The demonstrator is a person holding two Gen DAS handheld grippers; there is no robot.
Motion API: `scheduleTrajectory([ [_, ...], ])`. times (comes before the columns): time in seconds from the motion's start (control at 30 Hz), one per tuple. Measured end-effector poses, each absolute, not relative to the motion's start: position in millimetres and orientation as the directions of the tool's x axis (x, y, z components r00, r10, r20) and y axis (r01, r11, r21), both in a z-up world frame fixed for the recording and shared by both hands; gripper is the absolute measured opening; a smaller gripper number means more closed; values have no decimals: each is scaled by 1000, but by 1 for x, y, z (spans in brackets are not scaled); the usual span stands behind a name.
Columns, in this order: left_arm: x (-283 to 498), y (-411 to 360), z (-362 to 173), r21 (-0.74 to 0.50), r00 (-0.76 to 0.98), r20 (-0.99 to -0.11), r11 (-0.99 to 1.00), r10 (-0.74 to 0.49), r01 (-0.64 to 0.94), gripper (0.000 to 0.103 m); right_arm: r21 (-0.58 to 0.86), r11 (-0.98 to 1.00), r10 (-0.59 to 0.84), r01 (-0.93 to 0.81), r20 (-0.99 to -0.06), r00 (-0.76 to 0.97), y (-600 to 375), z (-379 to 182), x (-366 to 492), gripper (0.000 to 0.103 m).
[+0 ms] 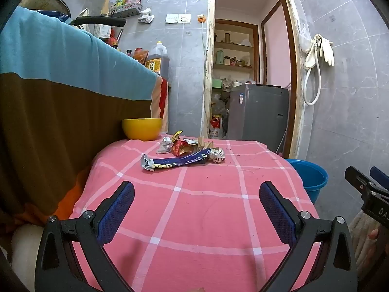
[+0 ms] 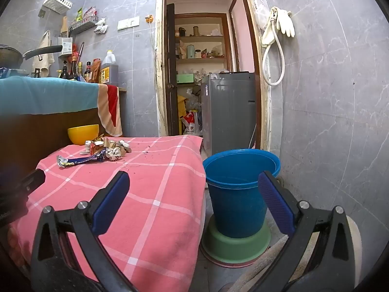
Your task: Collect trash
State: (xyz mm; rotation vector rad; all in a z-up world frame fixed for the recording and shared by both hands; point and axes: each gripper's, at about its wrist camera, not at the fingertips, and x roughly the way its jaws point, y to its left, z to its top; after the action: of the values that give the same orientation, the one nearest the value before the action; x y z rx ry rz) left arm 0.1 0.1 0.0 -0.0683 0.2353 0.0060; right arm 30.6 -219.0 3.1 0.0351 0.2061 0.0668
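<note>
A grey-tiled kitchen wall [image 1: 352,85] frames an open doorway [image 2: 201,48], beyond which a grey appliance [image 2: 228,112] stands before cluttered shelves. To the left, a counter draped in a blue-and-brown cloth [image 1: 60,77] rises beside the low table, bottles and a large jug [image 2: 108,69] lined up at its far end. The table wears a pink checked cloth [image 1: 194,206], lightly speckled with crumbs. On the floor to its right, a blue bucket [image 2: 238,189] sits on an upturned green basin [image 2: 235,248]. White gloves [image 2: 284,22] and a hose hang on the wall above. A yellow bowl [image 1: 142,128] stands at the table's far left corner, just beside the trash [image 1: 187,154]: a heap of crumpled wrappers on the far part of the cloth, with a long, twisted blue wrapper [image 1: 175,163] lying nearest. The left gripper [image 1: 197,199] hovers over the near part of the table, jaws spread wide and empty, well short of the heap. The right gripper [image 2: 194,192] hangs at the table's right edge, jaws likewise wide apart, holding nothing, bucket framed between its fingers.
</note>
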Motion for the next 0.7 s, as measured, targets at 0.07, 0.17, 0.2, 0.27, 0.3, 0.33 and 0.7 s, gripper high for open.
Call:
scheduleTrajectory([
  [0.07,0,0,0,-67,973,-232,998,-1,-15,101,49,997,71,-62,-206,976,-219,3,31,103],
  [0.17,-1,0,0,-66,973,-230,998,-1,-15,101,47,997,72,-64,-206,976,-219,3,31,103],
  [0.2,-1,0,0,-66,973,-230,998,-1,-14,101,47,997,72,-64,-205,976,-219,3,31,103],
  [0.27,0,0,0,-68,972,-233,998,-2,-14,101,49,997,71,-62,-206,976,-220,2,31,103],
  [0.3,0,0,0,-68,972,-234,998,-3,-14,101,49,997,71,-62,-206,976,-220,2,31,103],
  [0.33,0,0,0,-67,972,-234,998,-2,-14,101,49,997,71,-62,-206,976,-220,2,31,103],
  [0.7,0,0,0,-65,972,-234,998,-1,-15,101,49,997,71,-62,-205,976,-220,2,30,103],
])
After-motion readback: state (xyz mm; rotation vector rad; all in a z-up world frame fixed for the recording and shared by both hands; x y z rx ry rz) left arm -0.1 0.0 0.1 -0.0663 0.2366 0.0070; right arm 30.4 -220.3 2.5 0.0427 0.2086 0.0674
